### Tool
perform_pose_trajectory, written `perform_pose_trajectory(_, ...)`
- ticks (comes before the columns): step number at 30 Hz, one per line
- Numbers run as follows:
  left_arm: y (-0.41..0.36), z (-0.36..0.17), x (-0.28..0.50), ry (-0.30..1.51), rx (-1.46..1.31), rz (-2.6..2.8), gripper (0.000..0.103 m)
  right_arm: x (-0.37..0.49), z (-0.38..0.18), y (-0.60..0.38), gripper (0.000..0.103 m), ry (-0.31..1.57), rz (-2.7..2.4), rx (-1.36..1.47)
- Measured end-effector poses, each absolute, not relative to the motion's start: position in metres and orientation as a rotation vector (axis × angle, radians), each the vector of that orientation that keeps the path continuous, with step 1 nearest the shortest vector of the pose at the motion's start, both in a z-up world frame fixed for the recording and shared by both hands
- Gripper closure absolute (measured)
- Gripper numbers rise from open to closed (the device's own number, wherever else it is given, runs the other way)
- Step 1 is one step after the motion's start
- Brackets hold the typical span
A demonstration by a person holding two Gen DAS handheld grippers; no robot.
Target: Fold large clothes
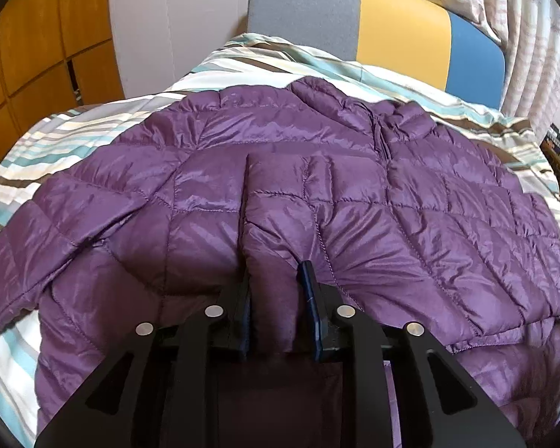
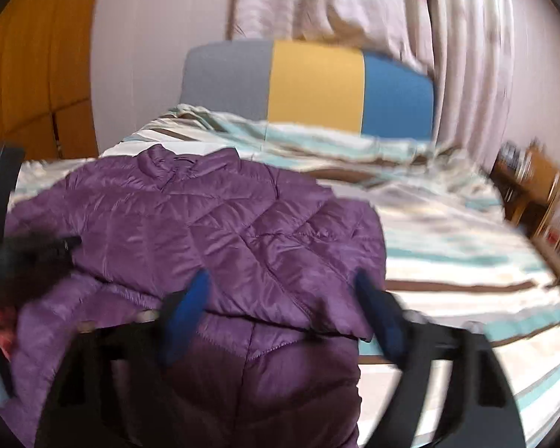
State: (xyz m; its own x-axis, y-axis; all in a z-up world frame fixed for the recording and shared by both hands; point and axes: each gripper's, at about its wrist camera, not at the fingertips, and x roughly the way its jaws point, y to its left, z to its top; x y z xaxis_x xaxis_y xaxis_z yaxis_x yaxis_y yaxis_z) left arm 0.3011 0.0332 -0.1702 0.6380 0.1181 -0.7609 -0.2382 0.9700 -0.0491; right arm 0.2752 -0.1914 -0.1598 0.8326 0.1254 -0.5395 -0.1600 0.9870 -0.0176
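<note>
A purple quilted puffer jacket (image 1: 280, 171) lies spread on the striped bed cover (image 1: 74, 130), collar toward the headboard. My left gripper (image 1: 274, 291) is shut on a fold of the jacket's sleeve, which lies across the body. In the right wrist view the jacket (image 2: 205, 216) fills the left half. My right gripper (image 2: 283, 298) is open, its blue pads (image 2: 190, 310) wide apart above the jacket's lower right edge, holding nothing. The left gripper (image 2: 52, 246) shows blurred at the left edge of that view.
A grey, yellow and blue headboard (image 1: 392, 26) stands at the bed's far end, with curtains (image 2: 429, 18) behind. Wooden wardrobe doors (image 1: 30, 37) are on the left. A wooden shelf (image 2: 541, 205) stands right of the bed. Striped bedding (image 2: 448, 242) lies right of the jacket.
</note>
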Motion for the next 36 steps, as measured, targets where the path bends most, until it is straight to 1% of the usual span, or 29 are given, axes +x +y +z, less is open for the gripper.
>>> perform_pose_trajectory(4, 0.035, -0.172, 0.299, 0.843, -0.169, 0.196, 0.079, 0.307, -0.155, -0.216, 0.045, 0.62, 0.105, 0.106)
perform_pose_trajectory(6, 0.037, -0.173, 0.299, 0.839, -0.188, 0.187, 0.079, 0.325, -0.158, -0.222, 0.05, 0.638, 0.072, 0.132)
perform_pose_trajectory(10, 0.037, -0.174, 0.298, 0.836, -0.193, 0.183, 0.078, 0.357, -0.179, -0.228, 0.054, 0.737, 0.009, 0.138)
perform_pose_trajectory(13, 0.036, -0.176, 0.299, 0.837, -0.186, 0.178, 0.076, 0.371, -0.202, -0.233, 0.054, 0.81, 0.014, 0.161)
perform_pose_trajectory(20, 0.034, -0.175, 0.301, 0.837, -0.17, 0.184, 0.074, 0.366, -0.203, -0.23, 0.053, 0.79, -0.01, 0.114)
perform_pose_trajectory(21, 0.033, -0.174, 0.3, 0.838, -0.168, 0.181, 0.069, 0.364, -0.203, -0.229, 0.053, 0.788, -0.015, 0.106)
perform_pose_trajectory(22, 0.032, -0.173, 0.3, 0.837, -0.166, 0.178, 0.058, 0.365, -0.204, -0.228, 0.053, 0.787, -0.017, 0.101)
perform_pose_trajectory(23, 0.032, -0.171, 0.298, 0.837, -0.165, 0.177, 0.05, 0.367, -0.204, -0.226, 0.053, 0.788, -0.017, 0.098)
perform_pose_trajectory(24, 0.031, -0.168, 0.296, 0.841, -0.159, 0.193, 0.029, 0.369, -0.204, -0.225, 0.053, 0.787, -0.018, 0.098)
perform_pose_trajectory(25, 0.031, -0.163, 0.293, 0.845, -0.149, 0.233, 0.014, 0.37, -0.204, -0.225, 0.053, 0.787, -0.017, 0.097)
perform_pose_trajectory(28, 0.034, -0.144, 0.277, 0.783, -0.182, 0.255, 0.014, 0.37, -0.204, -0.224, 0.053, 0.785, -0.019, 0.094)
perform_pose_trajectory(32, 0.026, -0.109, 0.262, 0.649, -0.223, 0.267, 0.014, 0.37, -0.204, -0.224, 0.052, 0.784, -0.019, 0.095)
perform_pose_trajectory(33, 0.018, -0.1, 0.265, 0.625, -0.219, 0.234, 0.016, 0.37, -0.204, -0.224, 0.052, 0.784, -0.019, 0.095)
perform_pose_trajectory(35, 0.003, -0.094, 0.278, 0.634, -0.183, 0.189, 0.024, 0.37, -0.204, -0.224, 0.052, 0.783, -0.02, 0.094)
perform_pose_trajectory(36, -0.008, -0.097, 0.292, 0.669, -0.155, 0.152, 0.033, 0.37, -0.204, -0.224, 0.052, 0.783, -0.02, 0.093)
